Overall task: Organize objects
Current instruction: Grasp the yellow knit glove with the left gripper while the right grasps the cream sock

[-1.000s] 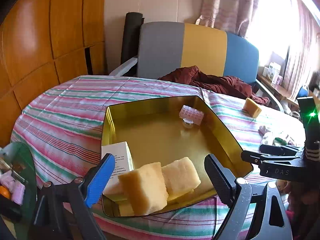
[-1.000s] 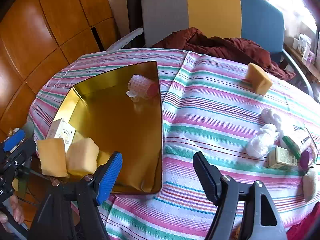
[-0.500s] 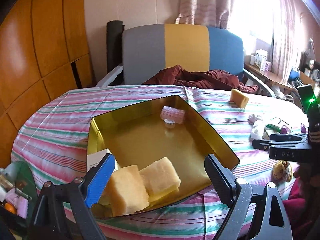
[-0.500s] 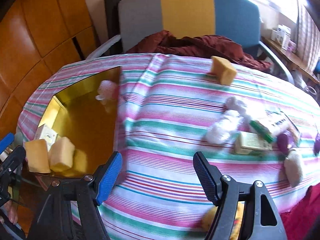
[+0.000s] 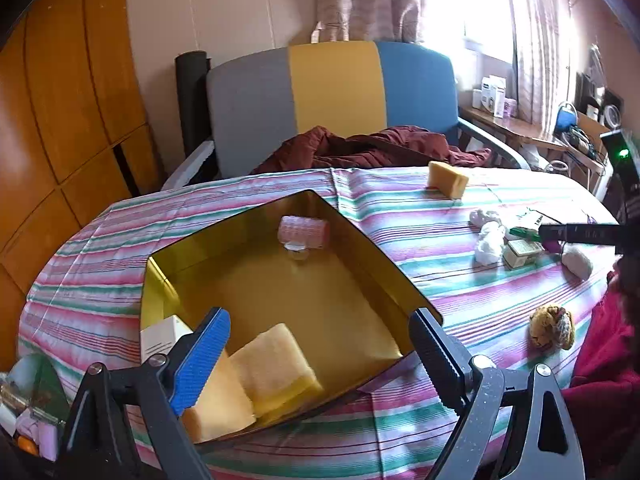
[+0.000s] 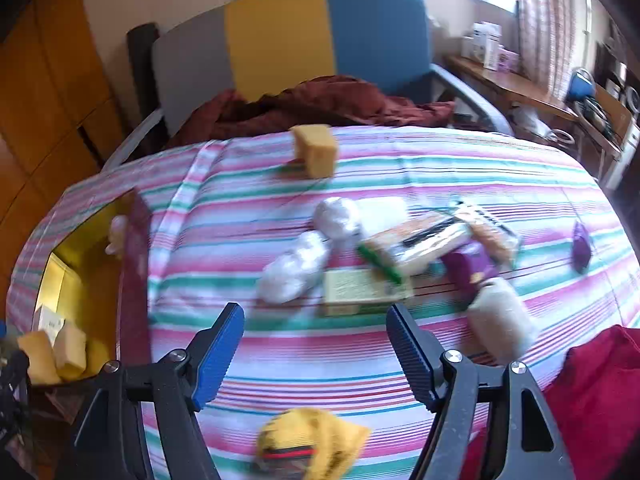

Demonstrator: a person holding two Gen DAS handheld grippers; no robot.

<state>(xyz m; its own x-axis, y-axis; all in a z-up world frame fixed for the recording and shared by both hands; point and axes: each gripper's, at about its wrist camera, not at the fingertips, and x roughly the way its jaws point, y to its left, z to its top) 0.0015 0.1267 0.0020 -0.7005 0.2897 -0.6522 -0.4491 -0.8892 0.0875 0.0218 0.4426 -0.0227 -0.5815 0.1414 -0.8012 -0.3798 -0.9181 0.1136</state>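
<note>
A gold tray (image 5: 384, 264) on the striped tablecloth holds two yellow sponges (image 5: 276, 364), a white box (image 5: 160, 336) and a pink hair roller (image 5: 304, 230). My left gripper (image 5: 318, 318) hangs open over the tray's near corner, with nothing between its fingers. My right gripper (image 6: 314, 312) is open and empty just in front of a small green-yellow box (image 6: 360, 292) and a white wrapped bundle (image 6: 296, 264). Behind these lie a flat packet (image 6: 424, 240), a purple item (image 6: 468, 268) and a cream roll (image 6: 500, 320). Another yellow sponge (image 6: 316, 148) sits at the table's far edge.
A grey, yellow and blue chair (image 5: 336, 100) with a maroon cloth (image 5: 376, 148) stands behind the table. A fuzzy brown toy (image 5: 552, 326) lies near the right edge and a yellow item (image 6: 312, 448) at the near edge. Red fabric (image 6: 592, 392) is at the lower right.
My right gripper has swung right, from beside the tray to the cluster of loose items. My left gripper has drawn back a little and rolled level. Both stayed open.
</note>
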